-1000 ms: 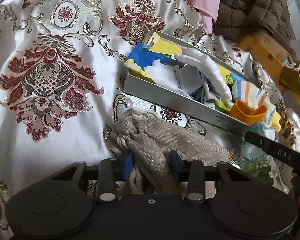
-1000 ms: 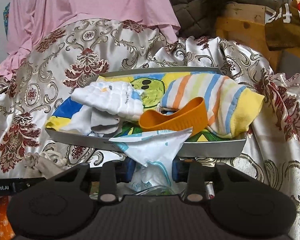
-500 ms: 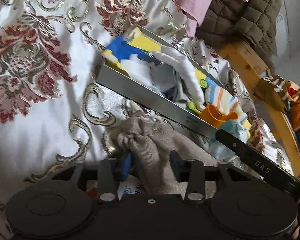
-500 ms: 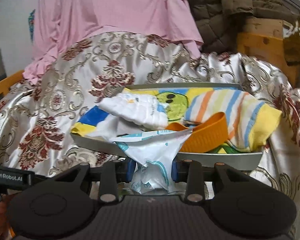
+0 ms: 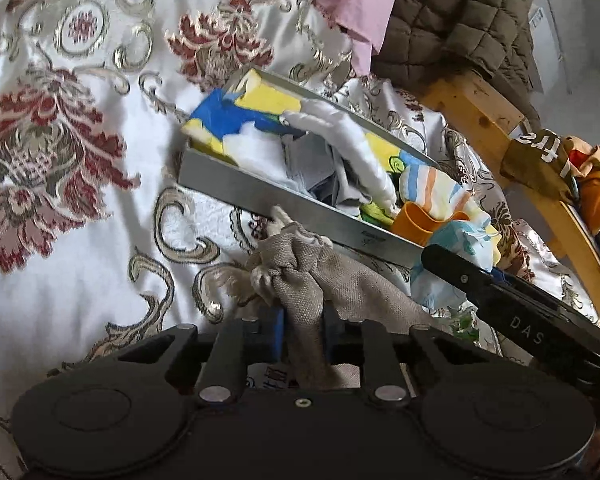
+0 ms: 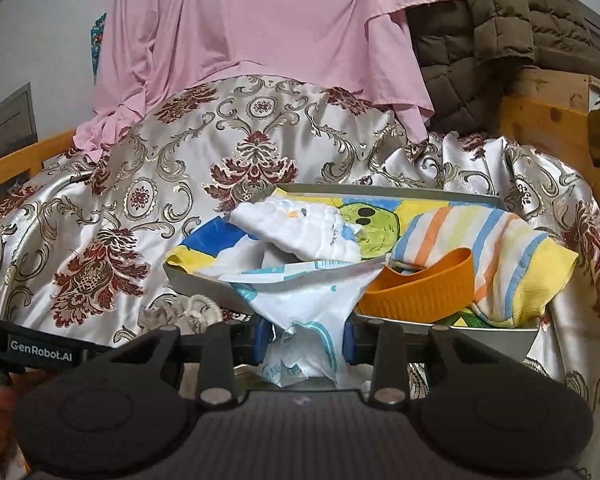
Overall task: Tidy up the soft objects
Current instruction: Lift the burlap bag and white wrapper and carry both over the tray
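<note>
My left gripper (image 5: 304, 332) is shut on a beige linen drawstring pouch (image 5: 300, 276) just in front of the grey metal tray (image 5: 260, 196). My right gripper (image 6: 305, 340) is shut on a white plastic packet with teal print (image 6: 304, 300), held at the tray's near wall (image 6: 196, 284). The tray holds a white cloth (image 6: 296, 232), a striped sock (image 6: 488, 248), an orange silicone band (image 6: 420, 284) and a yellow-blue printed cloth (image 6: 212, 244). The right gripper's body (image 5: 520, 316) shows at the right of the left wrist view, with the packet (image 5: 456, 248).
The tray sits on a satin bedspread with red and gold floral pattern (image 6: 120, 208). A pink garment (image 6: 260, 40) and a brown quilted jacket (image 6: 500, 32) hang behind. A wooden frame (image 5: 484, 116) runs along the right, with colourful cloth (image 5: 572, 172) on it.
The left gripper has closed tighter on the pouch and shifted toward the tray. The right gripper has lifted the packet up to the tray's near edge.
</note>
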The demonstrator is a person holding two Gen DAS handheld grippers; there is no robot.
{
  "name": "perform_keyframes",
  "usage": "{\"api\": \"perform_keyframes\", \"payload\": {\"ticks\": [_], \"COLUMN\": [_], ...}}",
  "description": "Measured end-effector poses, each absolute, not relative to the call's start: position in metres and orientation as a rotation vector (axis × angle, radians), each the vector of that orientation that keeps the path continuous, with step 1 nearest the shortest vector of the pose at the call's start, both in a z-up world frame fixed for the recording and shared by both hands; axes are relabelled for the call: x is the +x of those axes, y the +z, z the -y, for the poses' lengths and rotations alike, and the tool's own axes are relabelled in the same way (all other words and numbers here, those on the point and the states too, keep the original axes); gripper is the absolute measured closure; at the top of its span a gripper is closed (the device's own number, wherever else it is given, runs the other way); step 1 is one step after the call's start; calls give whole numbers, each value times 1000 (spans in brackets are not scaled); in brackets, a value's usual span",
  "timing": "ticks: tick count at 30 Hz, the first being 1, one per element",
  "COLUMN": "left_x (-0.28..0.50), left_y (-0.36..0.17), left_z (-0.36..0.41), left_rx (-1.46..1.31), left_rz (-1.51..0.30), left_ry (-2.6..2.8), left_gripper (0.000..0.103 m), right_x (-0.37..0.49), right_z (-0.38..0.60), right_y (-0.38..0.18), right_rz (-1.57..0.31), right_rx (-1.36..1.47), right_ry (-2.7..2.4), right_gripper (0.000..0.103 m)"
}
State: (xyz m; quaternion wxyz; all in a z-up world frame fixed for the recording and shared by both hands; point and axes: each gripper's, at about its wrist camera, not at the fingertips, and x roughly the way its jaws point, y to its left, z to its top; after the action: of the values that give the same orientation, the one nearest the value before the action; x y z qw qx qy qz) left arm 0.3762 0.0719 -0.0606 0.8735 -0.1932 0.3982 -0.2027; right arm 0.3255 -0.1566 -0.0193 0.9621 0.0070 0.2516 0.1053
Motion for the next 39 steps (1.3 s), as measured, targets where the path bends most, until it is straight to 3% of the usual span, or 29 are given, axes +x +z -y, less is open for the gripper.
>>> {"api": "perform_keyframes", "payload": {"ticks": [9,23,32,39], "left_x": [361,334,414,501], "left_y": [-35,8,43,37], "left_z": [-60,-44,-20,19], "left_rx": [-358,-365,-382,-334], "left_rz": [-717,-640,-567,-598], "left_ry": [-405,-406,-384,-368], "left_gripper": [87,87,87,87], "right_x": [313,286,357,434], "right_z": [161,191,205,212], "right_y": [-11,45,65,52], "right_rz": [-455,-318,-344,-451], "right_rx": [59,121,123,54], "right_ry": [227,181,186,133], "right_gripper": [65,65,65,65]}}
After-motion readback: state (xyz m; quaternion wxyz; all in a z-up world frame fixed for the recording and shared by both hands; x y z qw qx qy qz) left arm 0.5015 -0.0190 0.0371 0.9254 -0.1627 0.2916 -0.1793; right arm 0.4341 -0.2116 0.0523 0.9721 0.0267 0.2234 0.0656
